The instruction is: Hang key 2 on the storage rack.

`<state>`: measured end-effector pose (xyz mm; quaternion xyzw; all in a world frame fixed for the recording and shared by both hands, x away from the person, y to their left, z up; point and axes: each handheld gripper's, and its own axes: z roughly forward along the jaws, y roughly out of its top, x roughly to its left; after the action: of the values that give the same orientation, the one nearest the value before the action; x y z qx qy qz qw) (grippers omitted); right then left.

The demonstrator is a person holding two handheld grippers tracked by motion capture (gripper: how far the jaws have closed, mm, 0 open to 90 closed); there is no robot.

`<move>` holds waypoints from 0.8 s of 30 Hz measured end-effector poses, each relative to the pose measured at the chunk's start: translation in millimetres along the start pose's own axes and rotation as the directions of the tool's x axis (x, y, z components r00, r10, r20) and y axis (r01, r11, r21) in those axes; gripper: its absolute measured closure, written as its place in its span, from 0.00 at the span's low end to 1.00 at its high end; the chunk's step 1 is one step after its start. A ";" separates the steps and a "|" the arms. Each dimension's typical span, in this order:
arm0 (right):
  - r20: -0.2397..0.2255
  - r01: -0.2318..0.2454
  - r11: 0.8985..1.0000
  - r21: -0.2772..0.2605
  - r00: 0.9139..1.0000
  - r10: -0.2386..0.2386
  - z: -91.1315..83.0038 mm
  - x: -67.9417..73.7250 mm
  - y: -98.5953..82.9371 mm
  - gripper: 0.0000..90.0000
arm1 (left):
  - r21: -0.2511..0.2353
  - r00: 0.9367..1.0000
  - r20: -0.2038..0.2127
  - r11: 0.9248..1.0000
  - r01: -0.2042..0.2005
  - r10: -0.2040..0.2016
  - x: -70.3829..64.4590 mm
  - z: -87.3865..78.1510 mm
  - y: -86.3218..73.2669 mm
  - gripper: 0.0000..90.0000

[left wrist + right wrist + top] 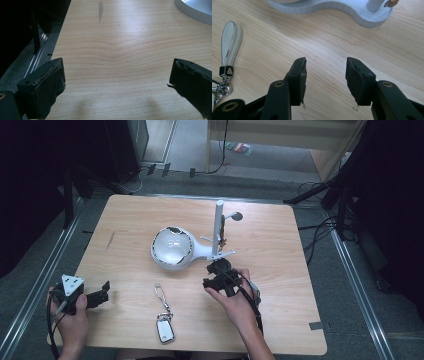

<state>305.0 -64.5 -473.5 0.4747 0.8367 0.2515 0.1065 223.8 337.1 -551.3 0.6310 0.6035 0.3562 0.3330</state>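
On the worktop (280,315) the stand (200,247) sits at centre, the key fob (164,327) lies in front of it near the front edge, the right claw (216,272) just right of the stand's base, the left claw (102,292) far left.

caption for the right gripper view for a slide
Open right gripper above the wooden table, key fob strap at left, white stand base beyond.

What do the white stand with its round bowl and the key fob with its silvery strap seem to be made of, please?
White stand with round bowl: likely matte plastic; fine ridges along its edge suggest 3D printing. Key fob with silvery strap: strap glossy, chrome-rimmed, probably metal; fob looks like pale plastic.
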 end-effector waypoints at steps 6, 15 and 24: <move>-0.019 0.001 1.000 0.016 1.000 -0.001 3.5 10.2 0.9 0.61 | 0.001 1.000 0.000 1.000 0.004 -0.004 -0.2 -0.1 0.0 0.00; -0.054 0.009 0.997 0.082 0.999 -0.005 9.8 29.3 3.5 0.62 | -0.006 1.000 0.003 1.000 -0.003 0.003 -0.1 -1.4 -0.4 0.00; -0.098 0.076 0.986 0.149 0.993 -0.061 20.7 56.0 3.9 0.62 | -0.048 1.000 -0.008 0.999 -0.001 0.000 -0.7 -4.0 -1.6 0.00</move>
<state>287.1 -8.7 -485.7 0.4401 0.8734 0.2049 0.0392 219.6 336.4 -550.6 0.6214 0.5959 0.3733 0.3456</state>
